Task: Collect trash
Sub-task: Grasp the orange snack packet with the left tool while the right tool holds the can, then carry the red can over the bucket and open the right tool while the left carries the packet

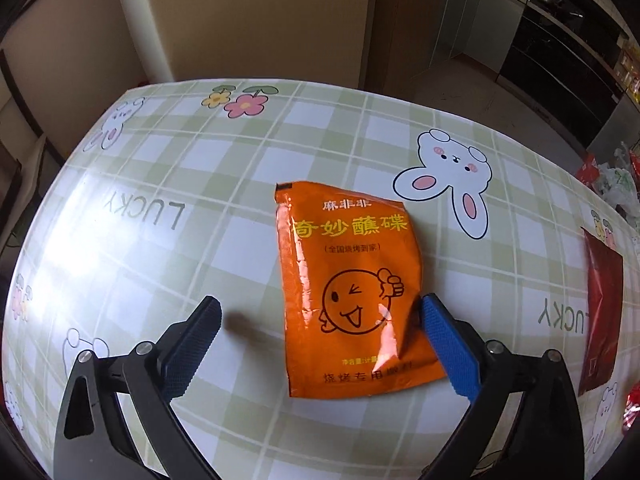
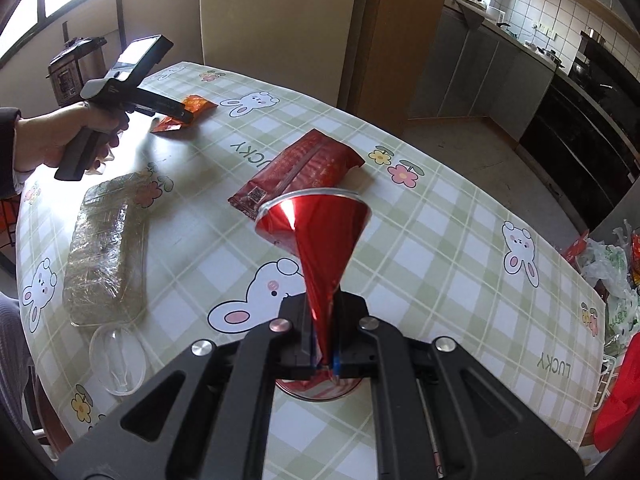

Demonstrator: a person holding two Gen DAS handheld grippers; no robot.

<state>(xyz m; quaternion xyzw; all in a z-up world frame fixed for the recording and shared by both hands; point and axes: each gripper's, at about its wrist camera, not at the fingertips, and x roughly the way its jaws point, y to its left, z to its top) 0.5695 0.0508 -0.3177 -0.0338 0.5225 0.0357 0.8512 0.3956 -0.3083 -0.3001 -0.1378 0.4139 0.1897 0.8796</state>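
I am holding my left claw [image 1: 320, 320] spread wide just above the worktop [image 1: 140, 240] — the orange sauce packet [image 1: 352, 280] is lying flat between its fingers, its right edge just beside the blue pad [image 1: 448, 348], nothing gripped. My right claw [image 2: 322, 336] is pinched tight on a shiny red wrapper [image 2: 320, 232], which is fanning open toward the far side. A dark red packet [image 2: 300, 172] is lying just beyond it, and a clear plastic-wrapped block [image 2: 108, 248] is sitting at the left, near the hand [image 2: 60, 140].
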